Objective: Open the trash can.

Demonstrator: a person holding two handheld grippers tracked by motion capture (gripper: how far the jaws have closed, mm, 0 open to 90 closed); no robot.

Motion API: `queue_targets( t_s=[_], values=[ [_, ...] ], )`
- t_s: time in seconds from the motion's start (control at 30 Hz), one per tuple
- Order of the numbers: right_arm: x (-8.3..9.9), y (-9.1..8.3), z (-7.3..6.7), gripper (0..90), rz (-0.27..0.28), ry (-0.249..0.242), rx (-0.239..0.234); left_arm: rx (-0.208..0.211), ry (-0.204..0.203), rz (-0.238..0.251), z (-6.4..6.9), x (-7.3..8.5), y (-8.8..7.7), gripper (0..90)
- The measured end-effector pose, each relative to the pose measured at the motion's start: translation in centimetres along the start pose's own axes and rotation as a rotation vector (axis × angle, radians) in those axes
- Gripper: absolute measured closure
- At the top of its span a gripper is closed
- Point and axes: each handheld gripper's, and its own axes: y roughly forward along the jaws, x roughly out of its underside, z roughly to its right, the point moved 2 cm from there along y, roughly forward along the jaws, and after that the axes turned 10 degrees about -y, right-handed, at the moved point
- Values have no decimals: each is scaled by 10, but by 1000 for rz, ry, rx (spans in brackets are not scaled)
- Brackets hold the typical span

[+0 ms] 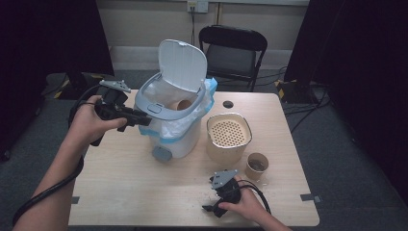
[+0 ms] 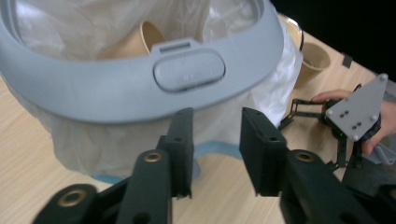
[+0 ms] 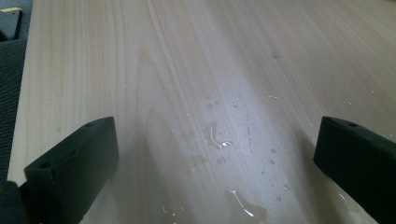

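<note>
A white pedal bin (image 1: 175,134) with a grey rim (image 2: 93,88) stands mid-table, its lid (image 1: 182,65) raised. A clear bag lines it, and a brown paper cup (image 1: 183,104) (image 2: 140,39) lies inside. My left gripper (image 1: 139,119) (image 2: 215,135) is held level at the bin's front rim, just below the latch (image 2: 189,70), open with nothing between its jaws. My right gripper (image 1: 210,209) (image 3: 210,158) rests low near the table's front edge, jaws wide open over wet wood with nothing between them.
A beige container with a perforated insert (image 1: 229,134) stands right of the bin. A second paper cup (image 1: 257,166) sits in front of it. Water drops (image 3: 219,142) lie on the table (image 1: 120,183). A black chair (image 1: 233,48) stands behind the table.
</note>
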Motion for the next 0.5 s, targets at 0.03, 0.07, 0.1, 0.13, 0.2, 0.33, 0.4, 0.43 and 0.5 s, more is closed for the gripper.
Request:
queue_targets(
  t_s=[0.03,0.07,0.1,0.13,0.2,0.33,0.4,0.43,0.5],
  values=[
    [0,0,0,0,0,0,0,-3,-2,-1,0,2,1,605],
    [0,0,0,0,1,0,2,2,2,2,0,4,1,587],
    [0,0,0,0,1,0,2,7,5,7,0,6,1,561],
    [0,0,0,0,1,0,2,2,4,9,1,9,2,535],
    [0,0,0,0,1,1,2,1,7,13,0,13,3,486],
    [0,0,0,0,1,0,2,-3,2,8,-2,21,8,406],
    [0,0,0,0,1,0,2,-8,10,15,-3,25,10,359],
    [0,0,0,0,1,1,2,-1,7,19,-4,27,12,347],
    [0,0,0,0,1,1,2,3,1,20,-5,30,14,299]
  ],
)
